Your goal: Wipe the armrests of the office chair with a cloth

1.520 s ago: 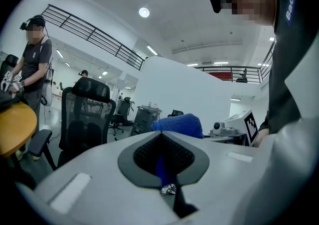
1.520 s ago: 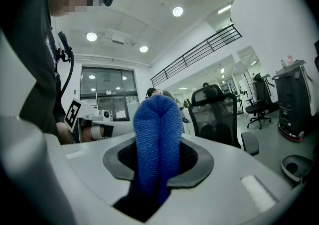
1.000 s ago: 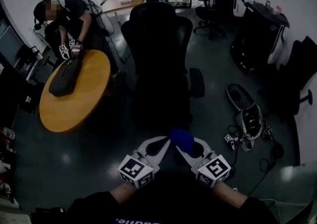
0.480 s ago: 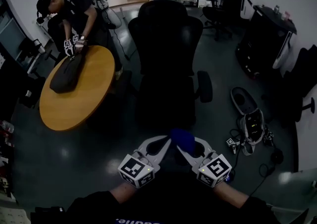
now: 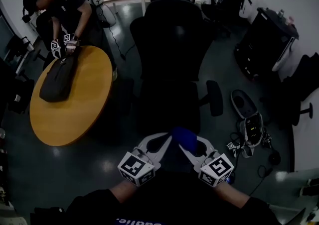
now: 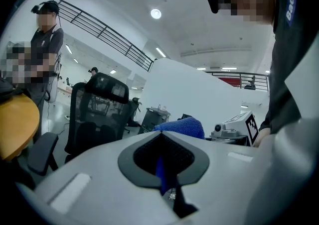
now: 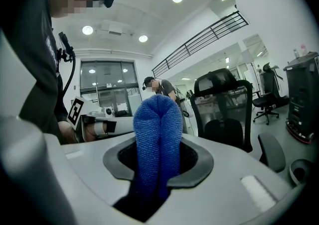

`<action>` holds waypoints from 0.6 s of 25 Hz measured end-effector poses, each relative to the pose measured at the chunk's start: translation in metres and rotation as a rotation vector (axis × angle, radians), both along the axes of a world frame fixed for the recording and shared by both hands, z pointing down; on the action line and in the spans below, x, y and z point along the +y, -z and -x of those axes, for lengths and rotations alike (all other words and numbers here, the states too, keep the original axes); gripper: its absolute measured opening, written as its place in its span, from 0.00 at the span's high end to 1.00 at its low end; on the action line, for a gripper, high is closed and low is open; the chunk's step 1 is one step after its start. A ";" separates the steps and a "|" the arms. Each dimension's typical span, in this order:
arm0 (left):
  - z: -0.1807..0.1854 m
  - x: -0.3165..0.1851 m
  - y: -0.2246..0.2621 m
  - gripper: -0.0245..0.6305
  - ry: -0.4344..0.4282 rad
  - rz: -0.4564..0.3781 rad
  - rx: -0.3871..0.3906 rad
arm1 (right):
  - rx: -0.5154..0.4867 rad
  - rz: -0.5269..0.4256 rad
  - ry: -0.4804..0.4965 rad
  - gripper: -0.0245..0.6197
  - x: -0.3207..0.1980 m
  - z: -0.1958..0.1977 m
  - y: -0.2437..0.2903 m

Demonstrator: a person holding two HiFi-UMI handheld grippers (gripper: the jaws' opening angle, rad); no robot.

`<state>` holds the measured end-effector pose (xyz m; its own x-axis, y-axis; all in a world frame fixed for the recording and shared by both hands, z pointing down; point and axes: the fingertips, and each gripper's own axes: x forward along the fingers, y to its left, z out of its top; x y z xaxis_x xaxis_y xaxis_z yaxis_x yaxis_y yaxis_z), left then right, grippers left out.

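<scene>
Cloth point(image 5: 183, 138) sits squeezed in right claw point(image 5: 188, 145) at bottom middle; left claw point(image 5: 165, 141) is closed beside it. Armrest point(image 5: 215, 98) of chair point(image 5: 169, 45) is well apart, higher up. Cloth may slip out while reaching.

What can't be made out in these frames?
- Cloth: its lower end is hidden in the right gripper view, sunk between the right gripper's shut jaws.
- Blue sliver between the left gripper's closed jaws: in the left gripper view it is too thin to tell whether it is cloth.
- Chair: its base is hidden under the seat in the head view.
- Armrest: too dark and small in the head view to judge dirt.
</scene>
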<state>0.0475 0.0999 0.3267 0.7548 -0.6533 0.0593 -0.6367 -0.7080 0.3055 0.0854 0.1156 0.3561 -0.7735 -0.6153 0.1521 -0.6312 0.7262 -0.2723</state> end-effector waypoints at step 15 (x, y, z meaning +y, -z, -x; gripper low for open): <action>0.196 -0.147 -0.033 0.94 0.079 0.068 0.047 | 0.061 0.034 -0.022 0.76 -0.156 0.157 0.008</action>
<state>-0.1485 -0.0472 0.3593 0.7041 -0.7066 0.0707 -0.6735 -0.6329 0.3820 -0.0720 -0.0403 0.3485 -0.7489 -0.6253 0.2195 -0.6627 0.7032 -0.2577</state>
